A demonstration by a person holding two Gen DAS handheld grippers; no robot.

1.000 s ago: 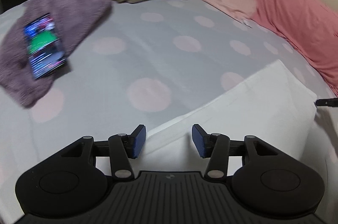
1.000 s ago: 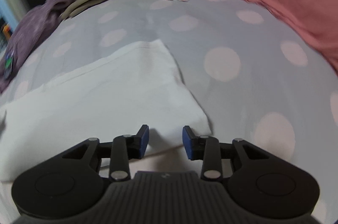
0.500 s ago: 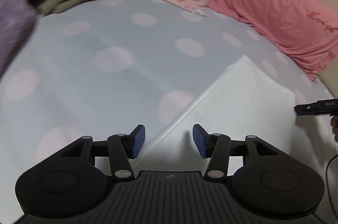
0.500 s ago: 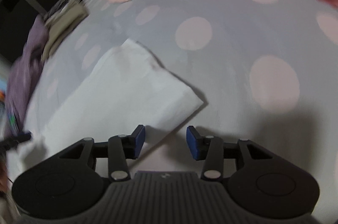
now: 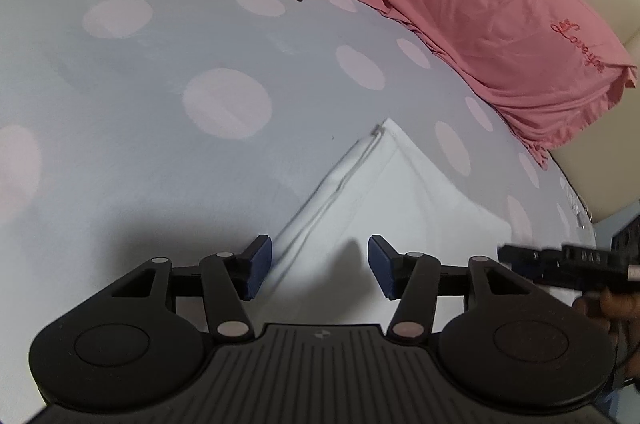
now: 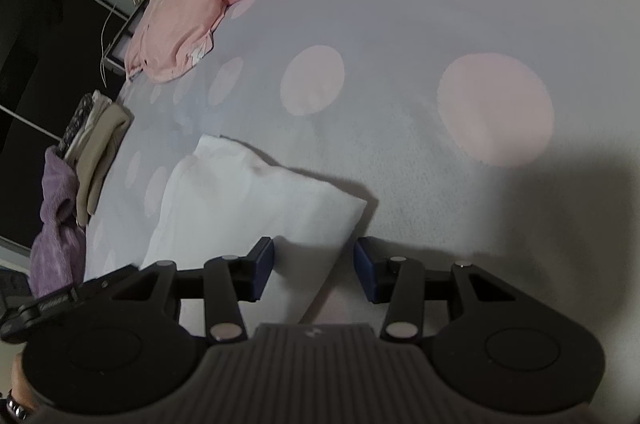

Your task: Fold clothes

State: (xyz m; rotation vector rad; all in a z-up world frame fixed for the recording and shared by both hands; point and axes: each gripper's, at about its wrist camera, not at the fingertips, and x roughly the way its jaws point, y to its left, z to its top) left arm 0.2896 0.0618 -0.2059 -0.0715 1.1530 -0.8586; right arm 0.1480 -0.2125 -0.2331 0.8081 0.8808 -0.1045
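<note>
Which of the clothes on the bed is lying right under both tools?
The white folded garment: its near edge runs between each tool's fingers, while the pink, beige and purple pieces lie far off along the bed's edges.

the white cloth [image 5: 400, 192] looked smooth and matt. the dotted bedsheet [image 5: 168, 160] was soft, faintly fuzzy fabric. the purple garment [image 6: 56, 224] seemed fleecy. the left gripper [image 5: 320, 266] was matt black plastic with silvery metal pins.

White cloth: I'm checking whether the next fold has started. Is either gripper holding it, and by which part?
Neither. The left gripper, jaws opening, and the right gripper are open over the white cloth, not pinching it.
</note>
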